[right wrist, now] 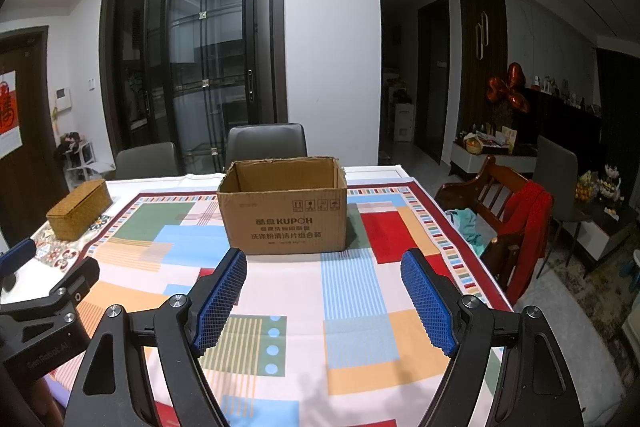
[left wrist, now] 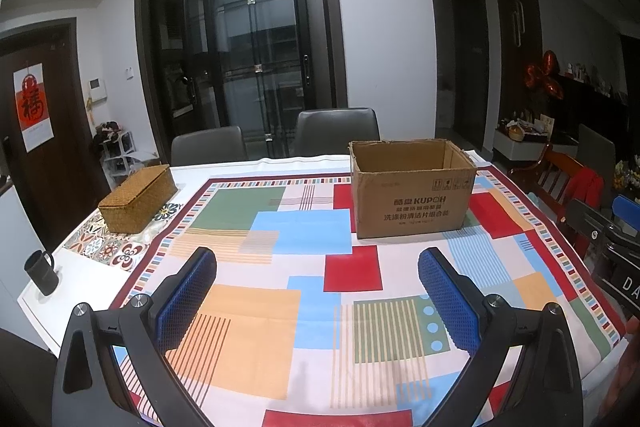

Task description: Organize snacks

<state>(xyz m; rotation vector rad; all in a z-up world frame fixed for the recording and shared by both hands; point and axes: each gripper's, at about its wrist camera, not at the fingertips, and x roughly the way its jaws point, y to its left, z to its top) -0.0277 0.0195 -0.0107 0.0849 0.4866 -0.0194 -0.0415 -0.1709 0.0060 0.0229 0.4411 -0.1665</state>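
At the far left of the desk (left wrist: 76, 275), a dark mug (left wrist: 41, 271) stands on the bare white strip near the left edge. Just beyond it a woven basket (left wrist: 138, 198), lid on, sits on a floral mat (left wrist: 116, 247) close to the desk's far-left corner; in the right wrist view the basket (right wrist: 79, 204) lies well left of the box.

The patterned cloth (left wrist: 280, 259) covers most of the desk, its striped border running a little inside the edges.

The left tool (left wrist: 318, 269) hovers over the near middle of the cloth, its blue pads (left wrist: 188, 297) spread wide with nothing between them. The cloth ahead of it lies flat up to the box.

The cardboard box (left wrist: 412, 201) stands upright toward the far right of the cloth, top open, flaps cut or folded away; its inside is not visible from here. No snacks show in either view. Two grey chairs (left wrist: 336, 131) stand behind the far edge.

The right tool (right wrist: 324, 267) hovers with its fingers apart and holding nothing, pointed straight at the box (right wrist: 285, 211), which is near but not touching. Part of the left tool's body (right wrist: 48, 307) shows at that view's left margin.

Off the right edge, a wooden chair (right wrist: 500, 211) draped with a red garment (right wrist: 528, 227) stands close to the desk.
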